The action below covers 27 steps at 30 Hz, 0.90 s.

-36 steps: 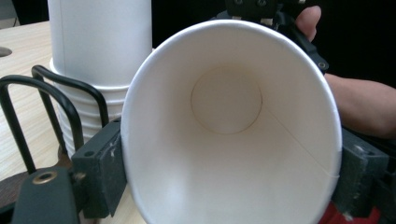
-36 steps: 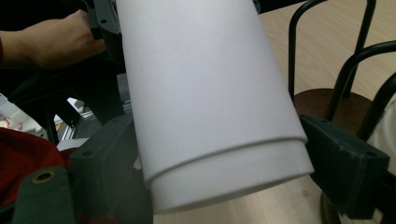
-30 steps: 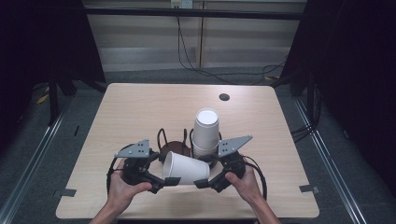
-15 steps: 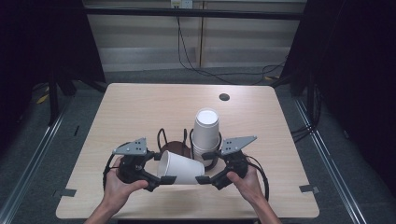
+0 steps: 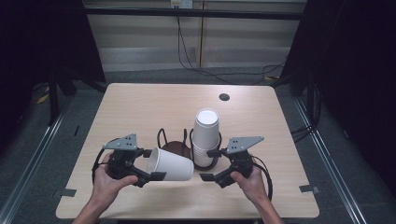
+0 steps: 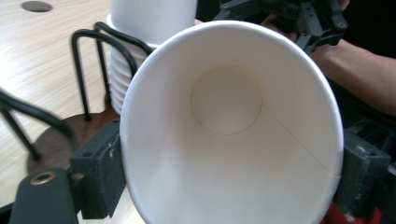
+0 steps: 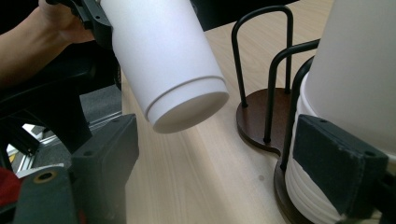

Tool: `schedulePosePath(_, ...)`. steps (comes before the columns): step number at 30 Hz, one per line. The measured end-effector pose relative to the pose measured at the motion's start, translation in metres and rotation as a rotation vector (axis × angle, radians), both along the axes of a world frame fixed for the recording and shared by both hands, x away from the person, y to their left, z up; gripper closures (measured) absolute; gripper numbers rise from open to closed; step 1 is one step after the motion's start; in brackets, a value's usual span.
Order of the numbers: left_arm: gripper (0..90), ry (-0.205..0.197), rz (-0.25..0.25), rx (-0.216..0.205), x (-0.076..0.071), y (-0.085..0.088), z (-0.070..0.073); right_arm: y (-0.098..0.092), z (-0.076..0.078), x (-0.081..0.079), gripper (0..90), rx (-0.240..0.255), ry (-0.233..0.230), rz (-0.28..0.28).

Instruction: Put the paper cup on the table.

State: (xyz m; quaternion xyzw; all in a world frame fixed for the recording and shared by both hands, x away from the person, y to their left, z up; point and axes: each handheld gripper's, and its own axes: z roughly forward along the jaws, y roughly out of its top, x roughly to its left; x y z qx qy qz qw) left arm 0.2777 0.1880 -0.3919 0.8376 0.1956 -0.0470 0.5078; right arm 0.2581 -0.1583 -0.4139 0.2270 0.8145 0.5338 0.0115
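One loose paper cup (image 5: 170, 164) lies sideways, clamped in the left tongs (image 5: 148, 164), base toward 3 o'clock; one cup stack (image 5: 206, 135) in the wire holder (image 5: 175, 142); right tongs (image 5: 211, 165) gape empty above the tabletop (image 5: 140, 107).

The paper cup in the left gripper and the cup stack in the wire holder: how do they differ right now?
The single paper cup lies on its side, off the table, clamped between the left gripper's jaws; the cup stack stands upright, bottoms up, in the wire holder. The single cup's mouth faces its gripper; the stack shows a closed top. The right gripper is open beside the stack. Both are plain white.
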Motion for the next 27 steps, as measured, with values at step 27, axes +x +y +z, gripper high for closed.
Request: schedulePosePath(27,13.9,0.032,0.092,0.201,0.002,0.053,-0.014,-0.001,-0.003,-0.004,14.4,-0.013,-0.001,-0.076)
